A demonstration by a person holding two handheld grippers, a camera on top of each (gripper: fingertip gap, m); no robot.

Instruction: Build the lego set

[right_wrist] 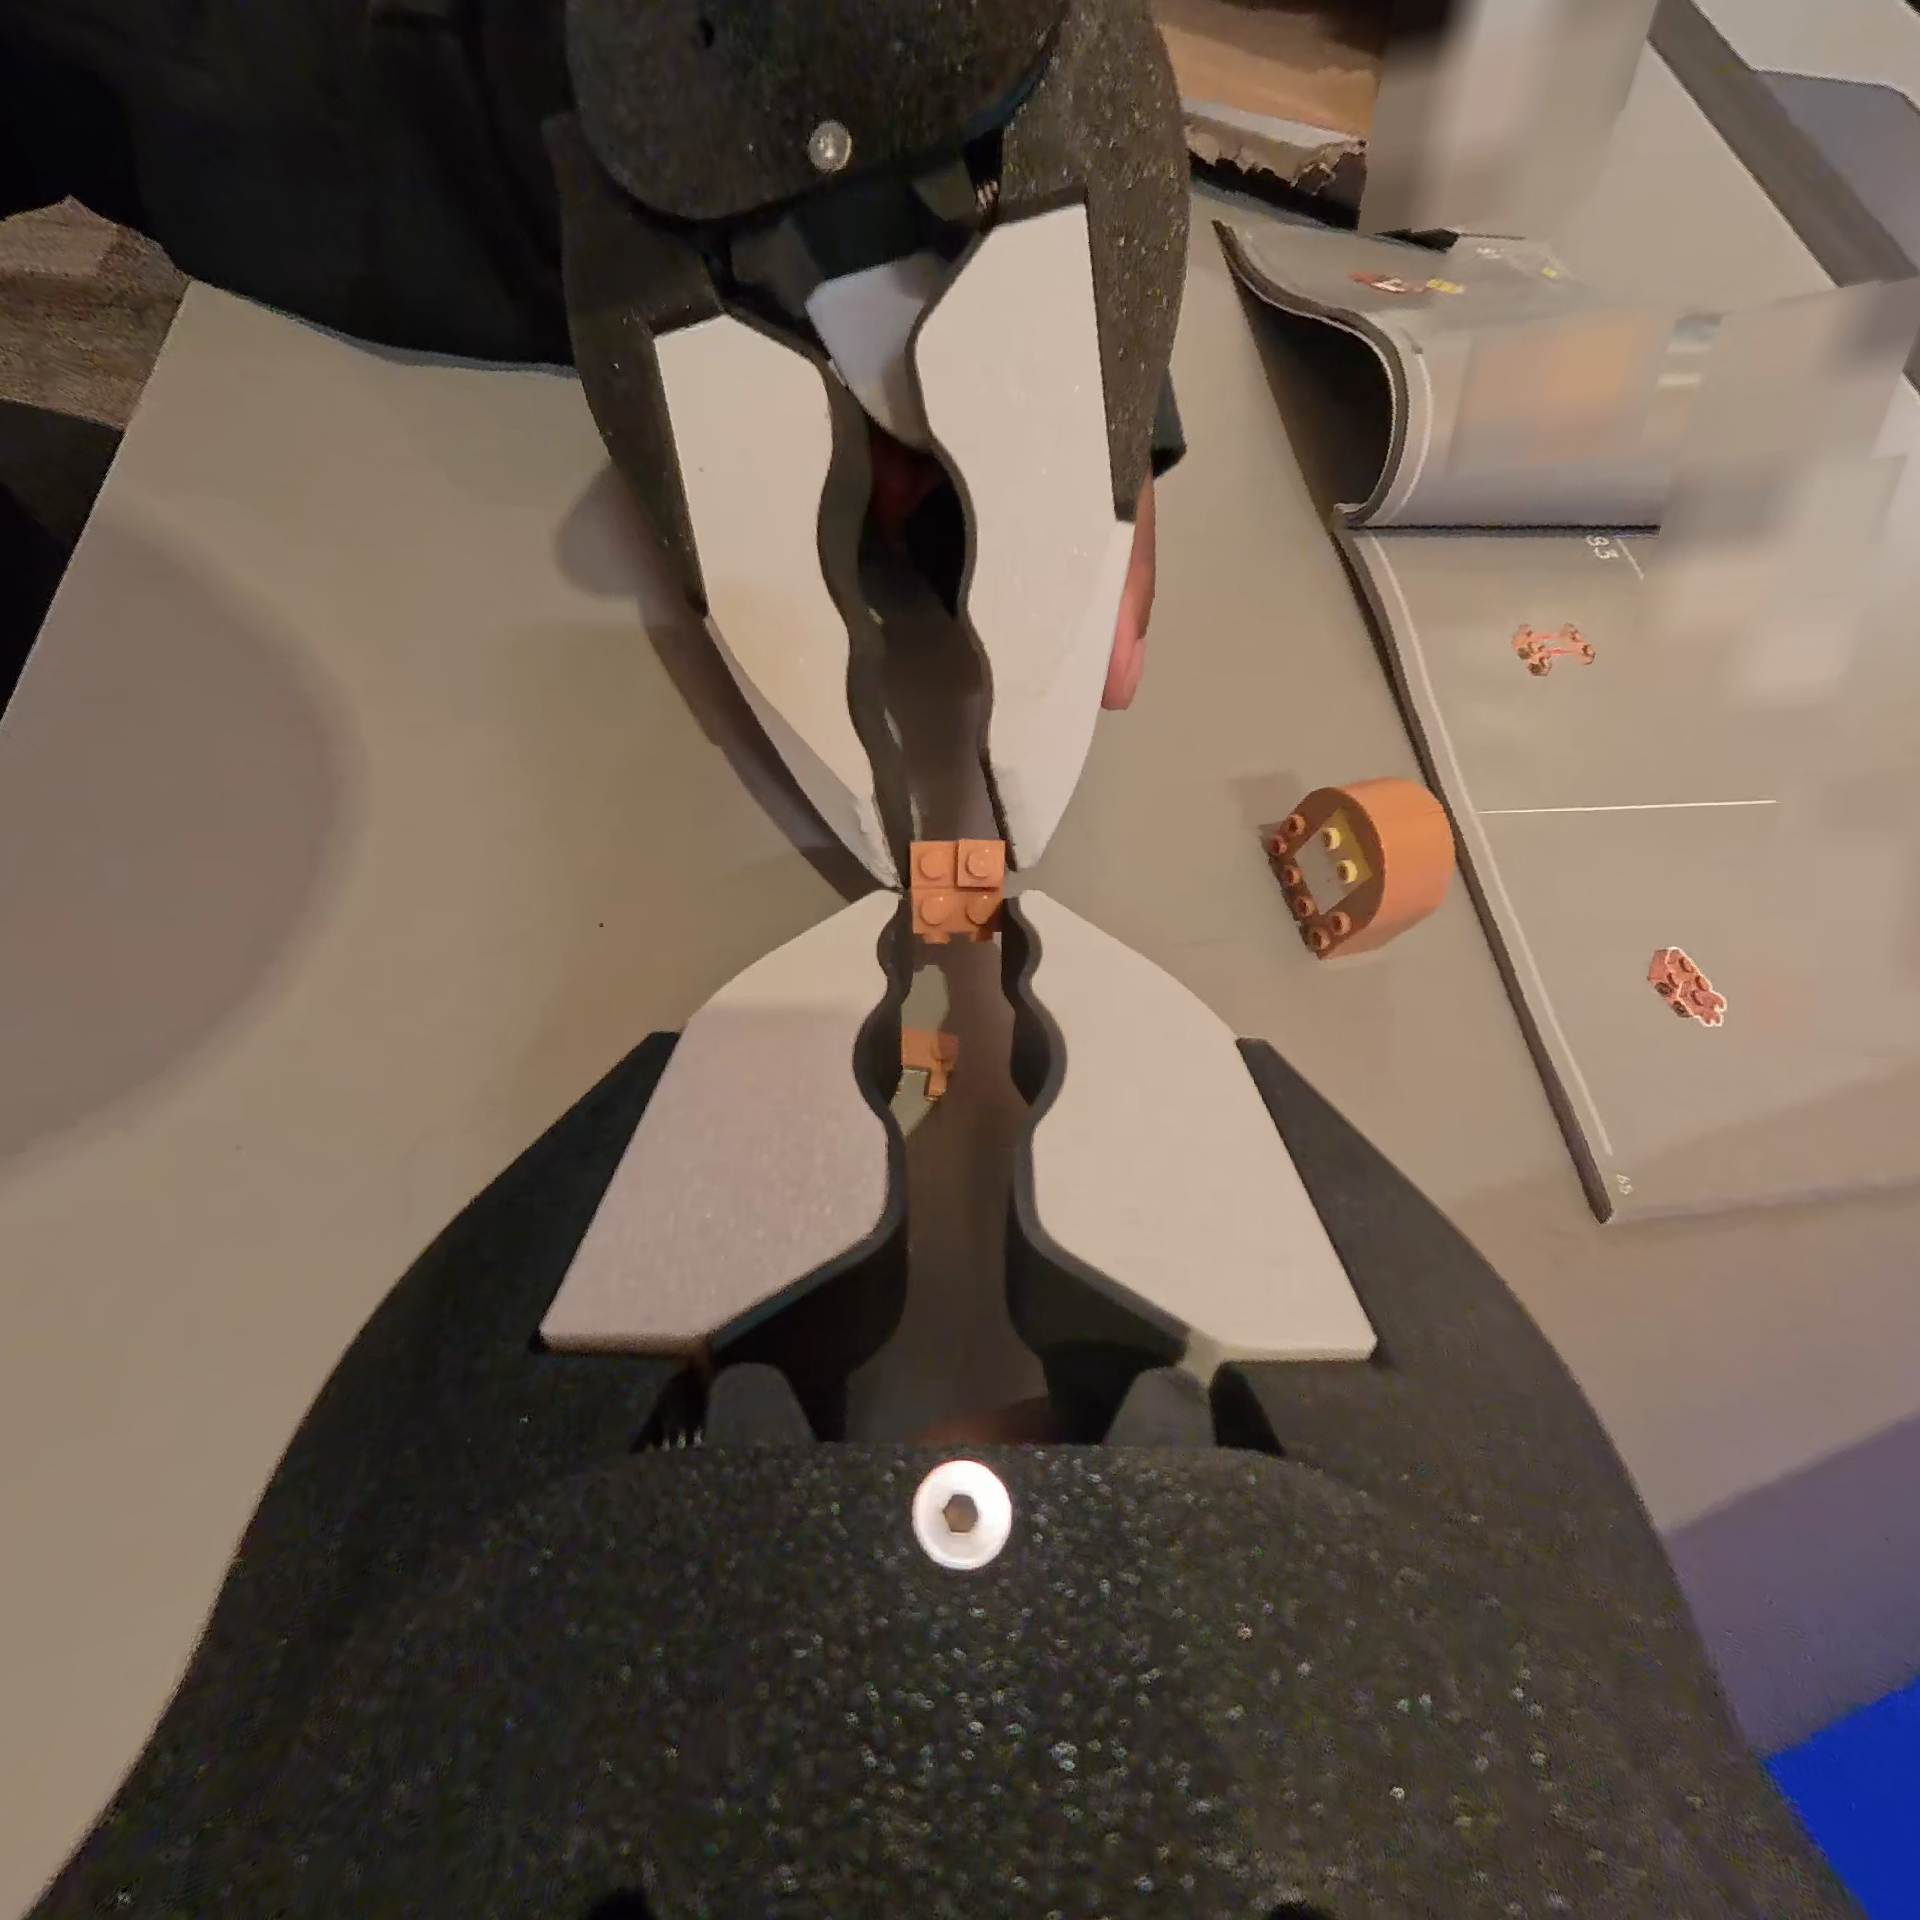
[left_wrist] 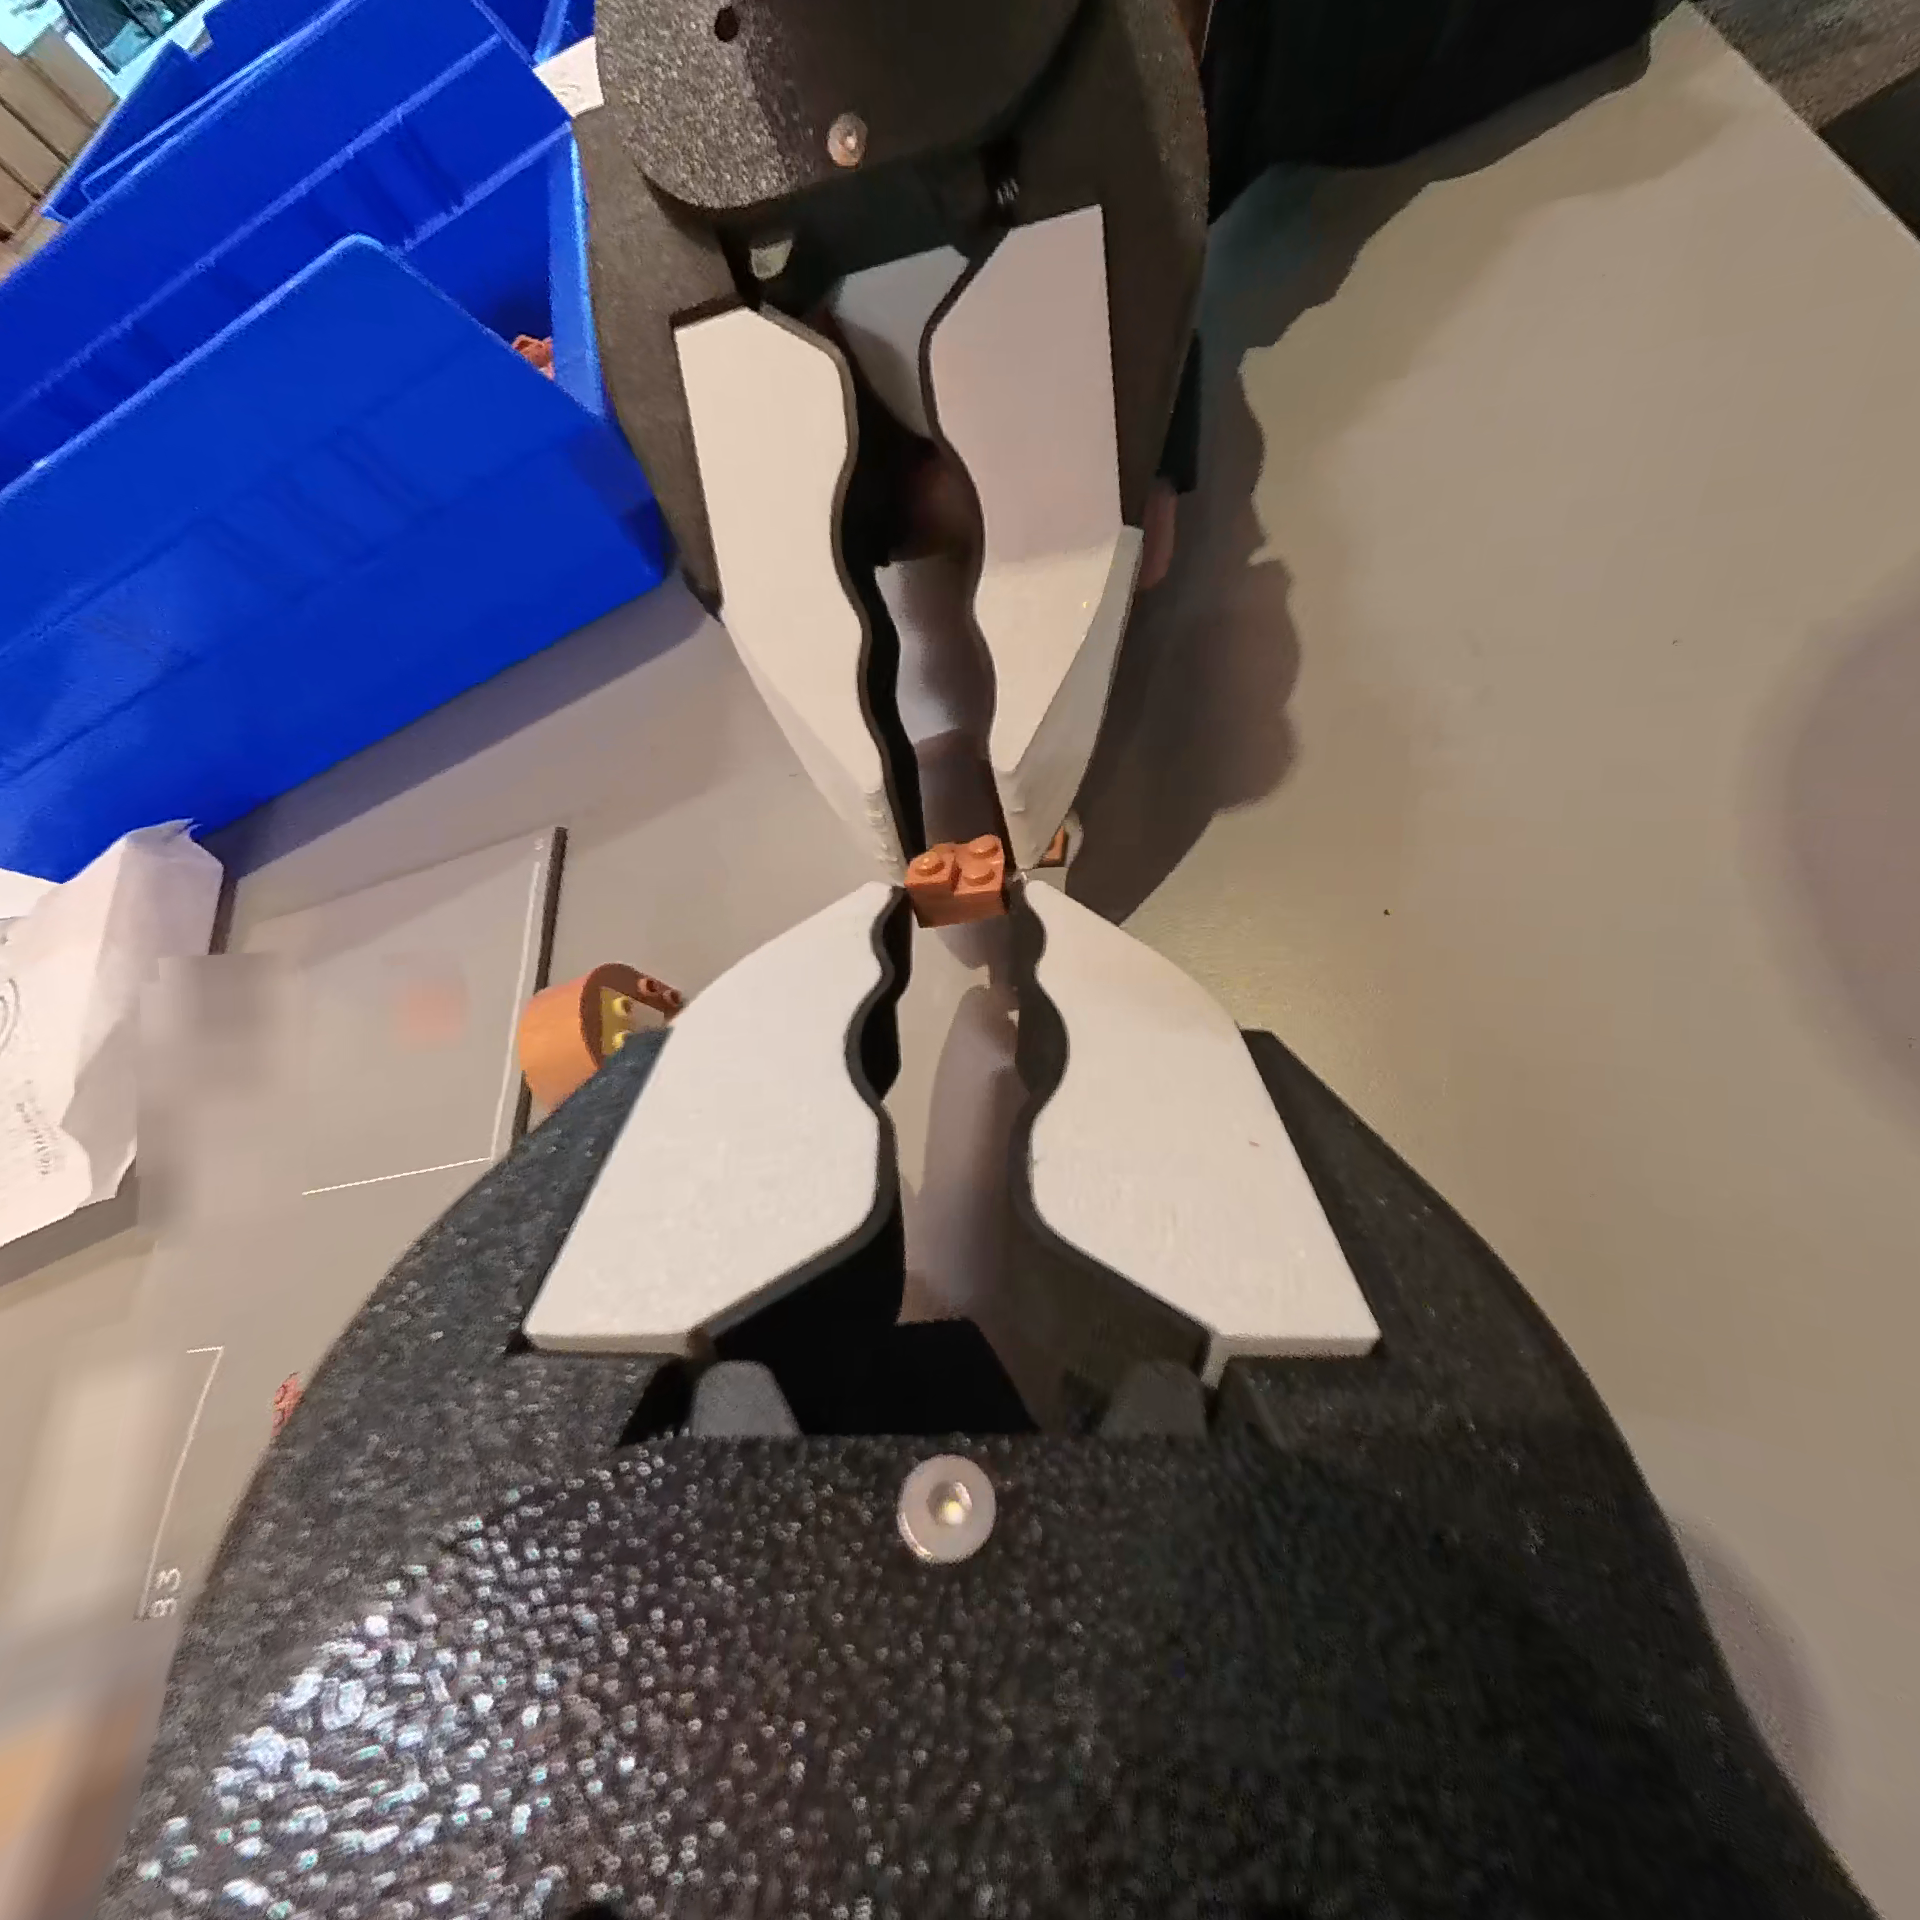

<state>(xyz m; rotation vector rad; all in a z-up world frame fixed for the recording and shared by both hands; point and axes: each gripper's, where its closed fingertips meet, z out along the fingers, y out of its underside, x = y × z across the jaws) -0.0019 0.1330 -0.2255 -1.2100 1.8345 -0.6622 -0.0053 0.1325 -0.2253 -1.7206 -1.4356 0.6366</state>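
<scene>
My two grippers meet tip to tip above the grey table (left_wrist: pixel 1455 727). A small orange studded brick piece (left_wrist: pixel 961 883) sits between both pairs of fingertips. My left gripper (left_wrist: pixel 961 902) is shut on its near side. In that view my right gripper (left_wrist: pixel 958 854) comes down from the top and is shut on the far side. In the right wrist view the brick piece (right_wrist: pixel 956 894) shows several studs and a small plate on one corner. There my right gripper (right_wrist: pixel 956 914) grips its near half and the left gripper (right_wrist: pixel 951 868) its far half.
A round orange-brown brick assembly (right_wrist: pixel 1361 862) lies on the table, also in the left wrist view (left_wrist: pixel 582 1023). An open instruction booklet (right_wrist: pixel 1662 935) lies beside it. Blue bins (left_wrist: pixel 260 468) and crumpled paper (left_wrist: pixel 62 1039) stand at the left. Another small orange piece (right_wrist: pixel 928 1060) lies under the fingers. The grippers are tip to tip, or close to it.
</scene>
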